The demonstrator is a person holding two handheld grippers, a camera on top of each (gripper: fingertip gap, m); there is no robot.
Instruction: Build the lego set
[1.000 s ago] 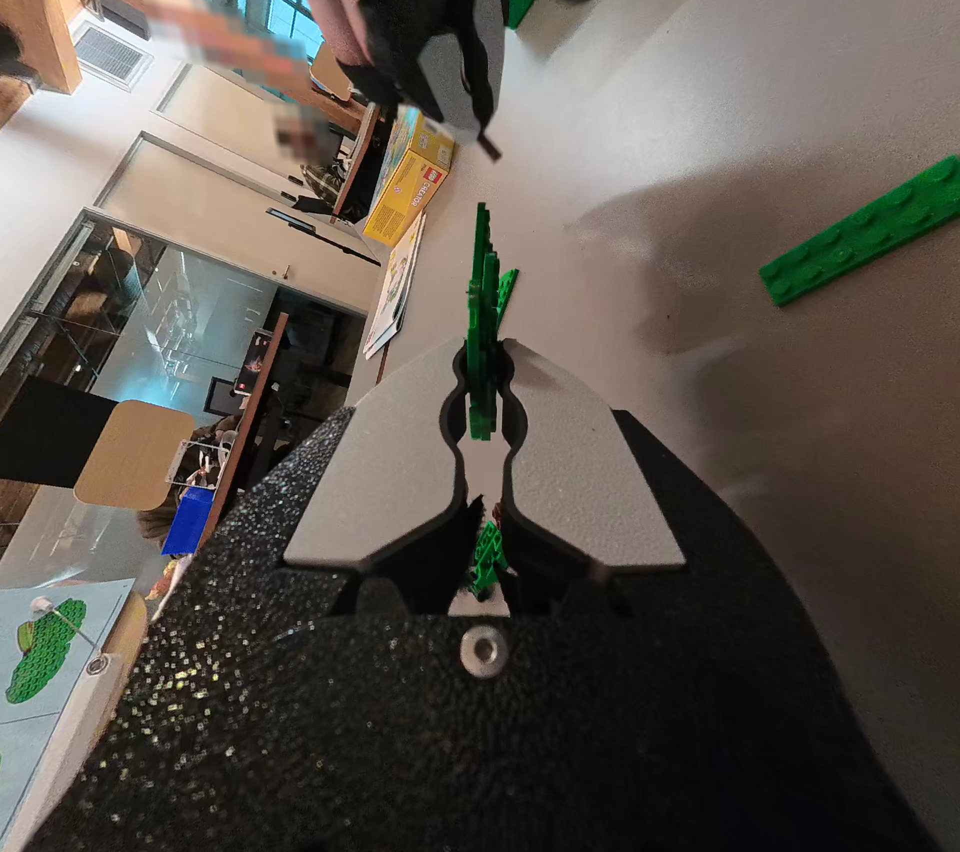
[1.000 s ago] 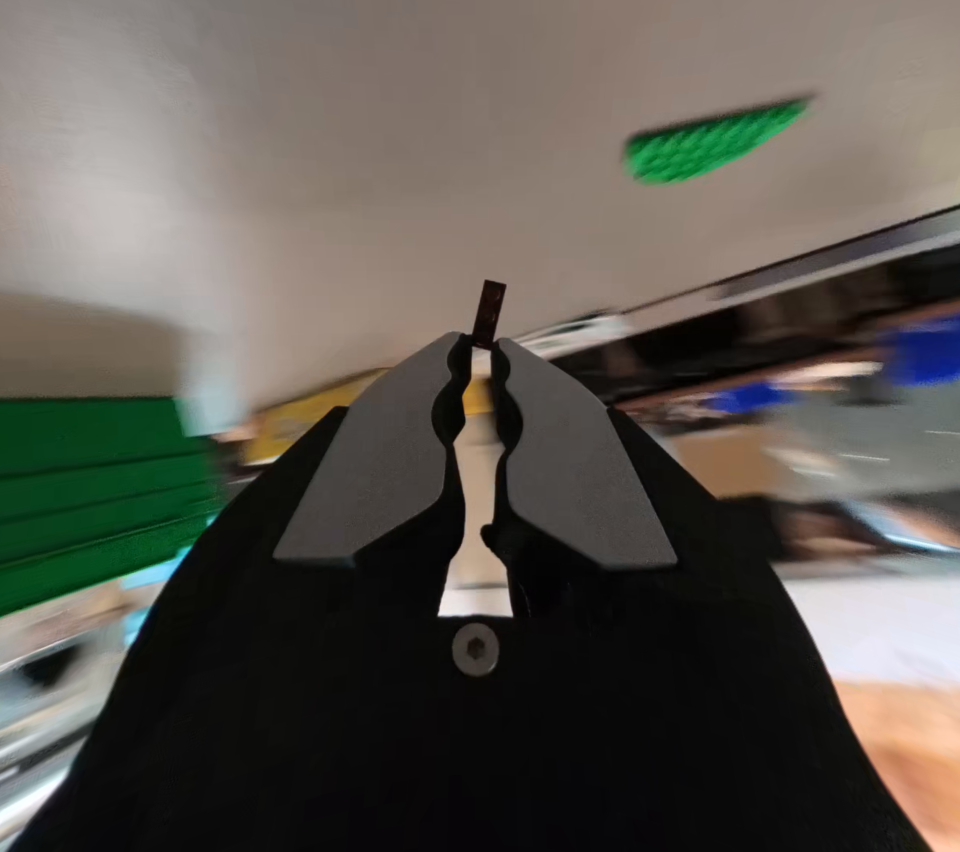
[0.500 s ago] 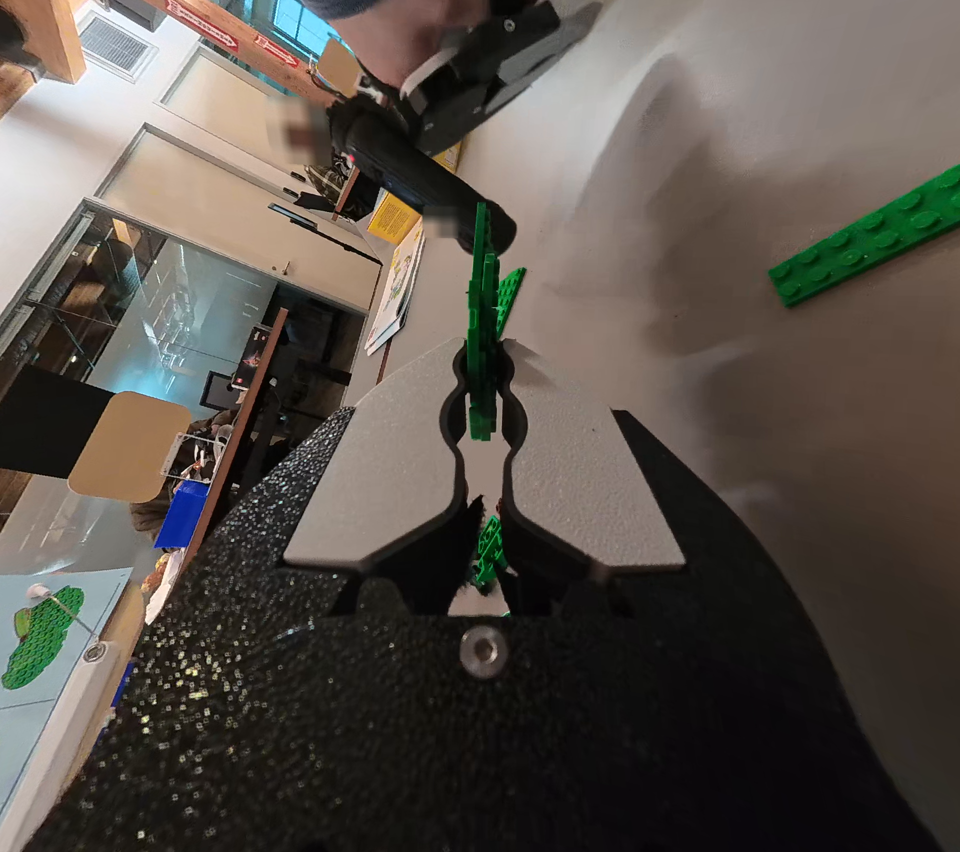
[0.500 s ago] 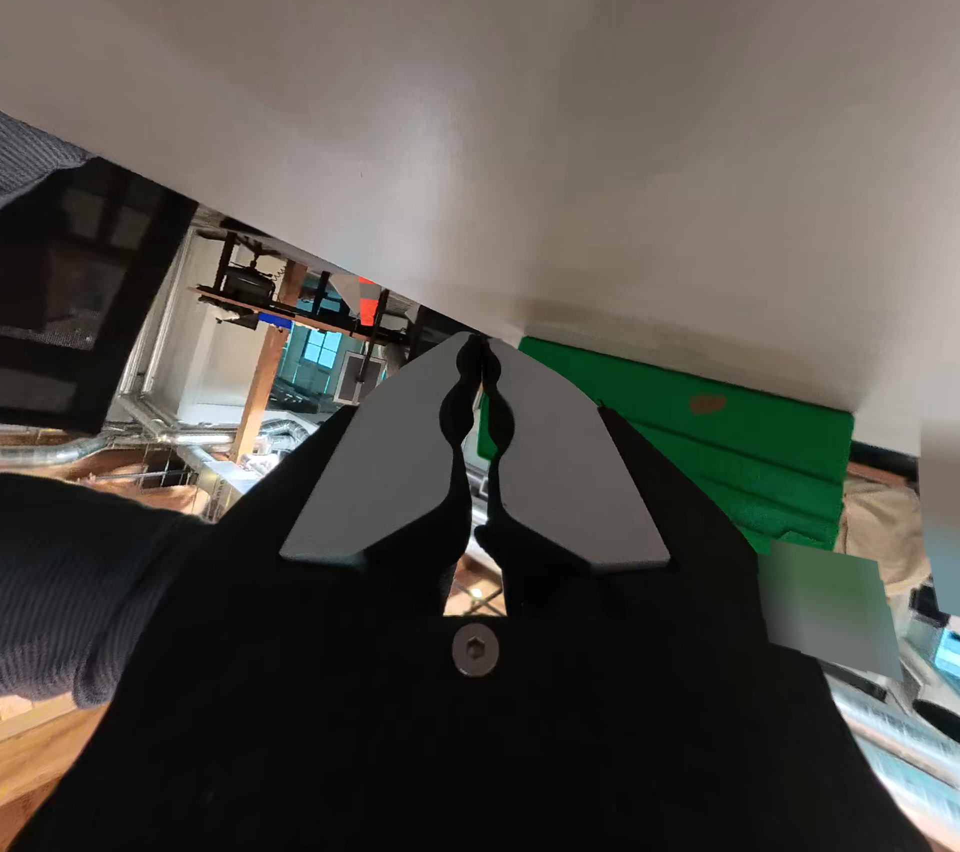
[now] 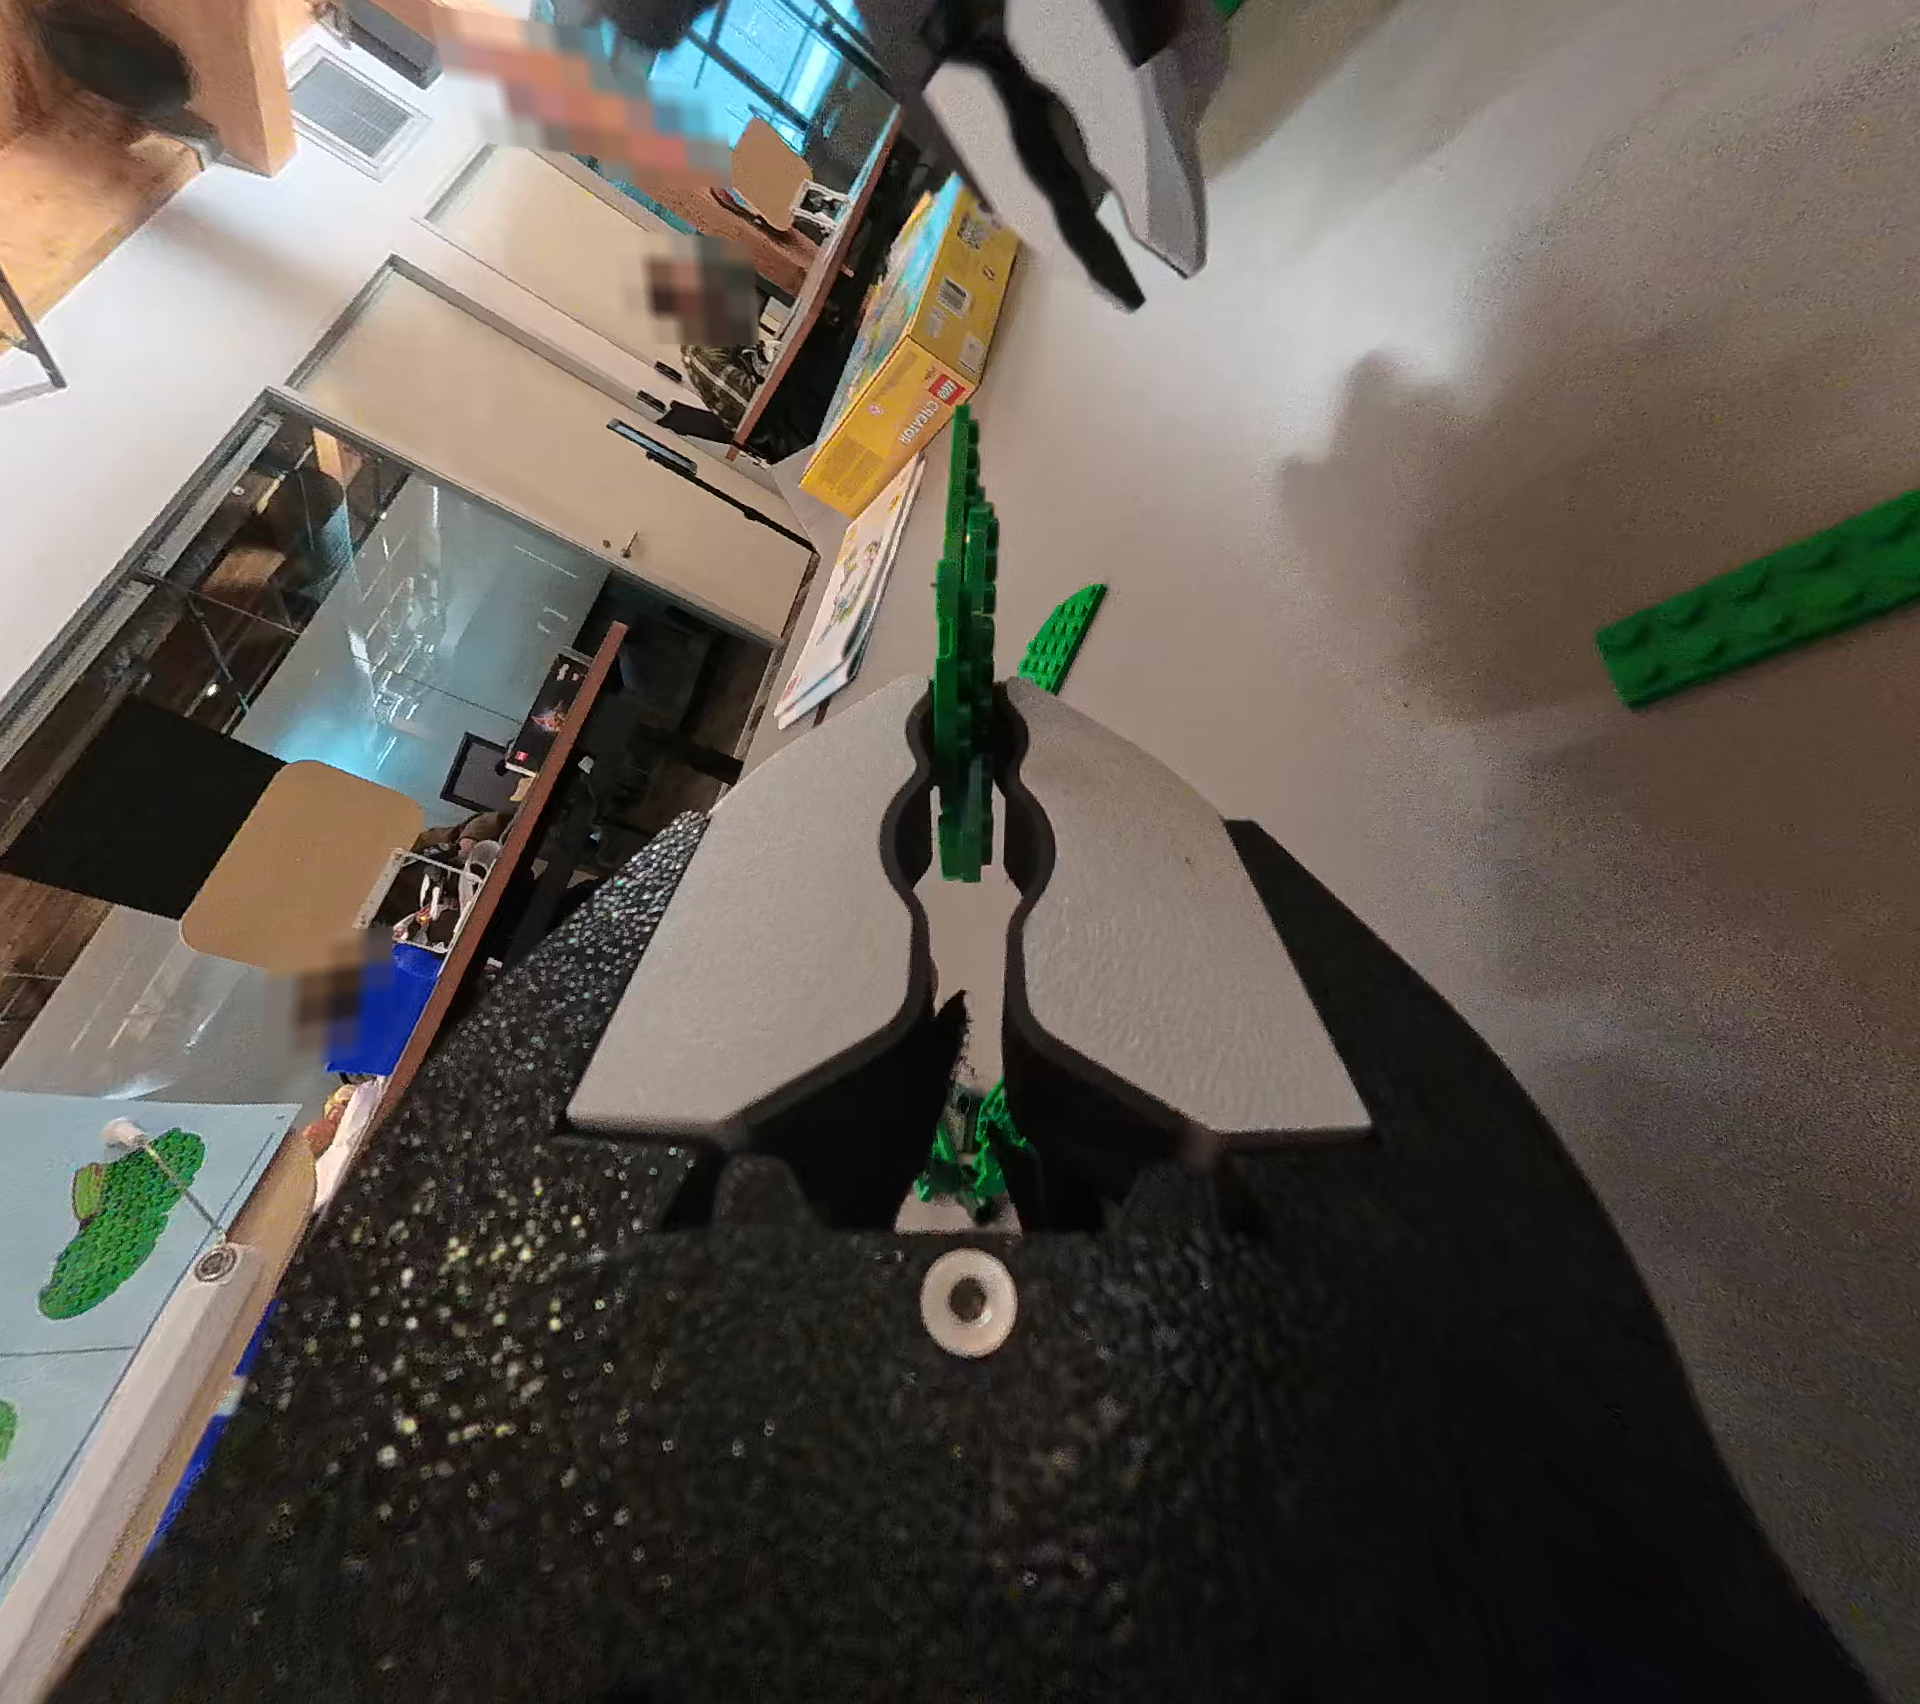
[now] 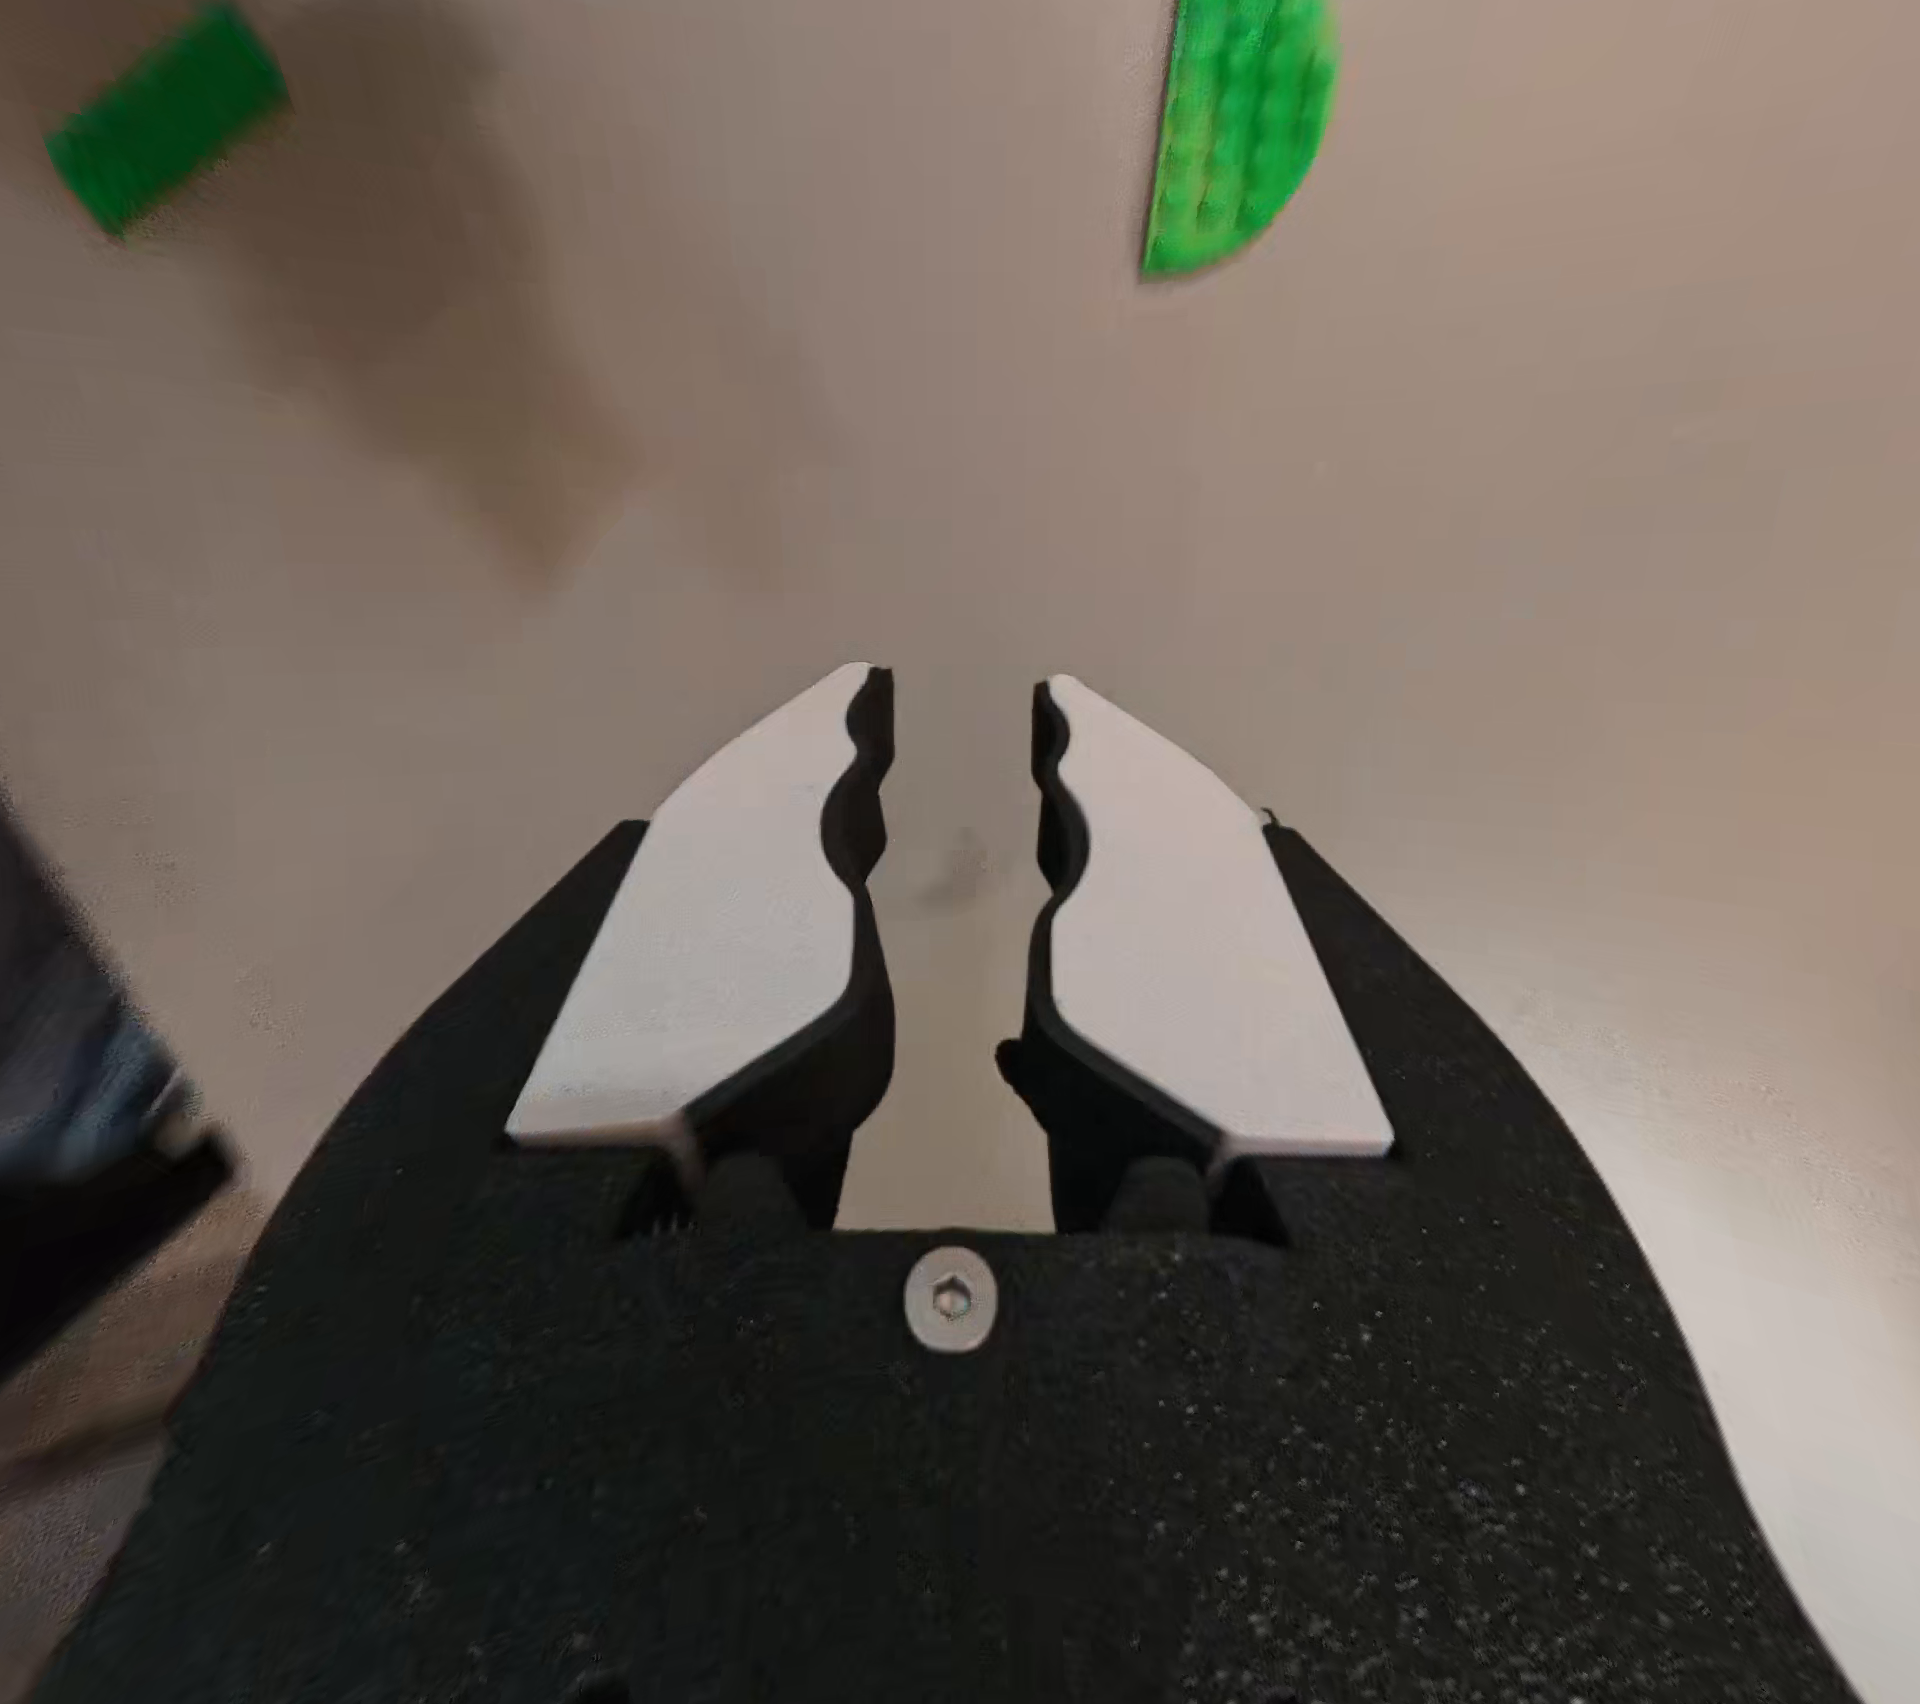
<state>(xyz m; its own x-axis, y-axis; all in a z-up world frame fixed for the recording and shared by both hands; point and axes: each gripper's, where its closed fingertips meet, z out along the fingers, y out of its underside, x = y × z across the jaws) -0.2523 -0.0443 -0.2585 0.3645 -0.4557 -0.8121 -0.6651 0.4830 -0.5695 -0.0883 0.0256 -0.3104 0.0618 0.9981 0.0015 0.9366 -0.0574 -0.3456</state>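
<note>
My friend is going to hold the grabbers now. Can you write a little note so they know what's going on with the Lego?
Left gripper: jaws shut on the stacked green plates, held edge-on above the table.
Right gripper: jaws open and empty, over bare table.
Loose on the table: a half-round green plate and a long green plate. The yellow box and booklet lie at the far edge.
Done: some green plates are joined.
Left: add the loose plates, probably the half-round one next.

Bare table [image 6: 1455, 615] lies ahead of the parted right gripper [image 6: 963, 688]. Obstacles: half-round green plate [image 6: 1242, 85] far right, green strip [image 6: 166, 116] far left; open passage between them.
</note>
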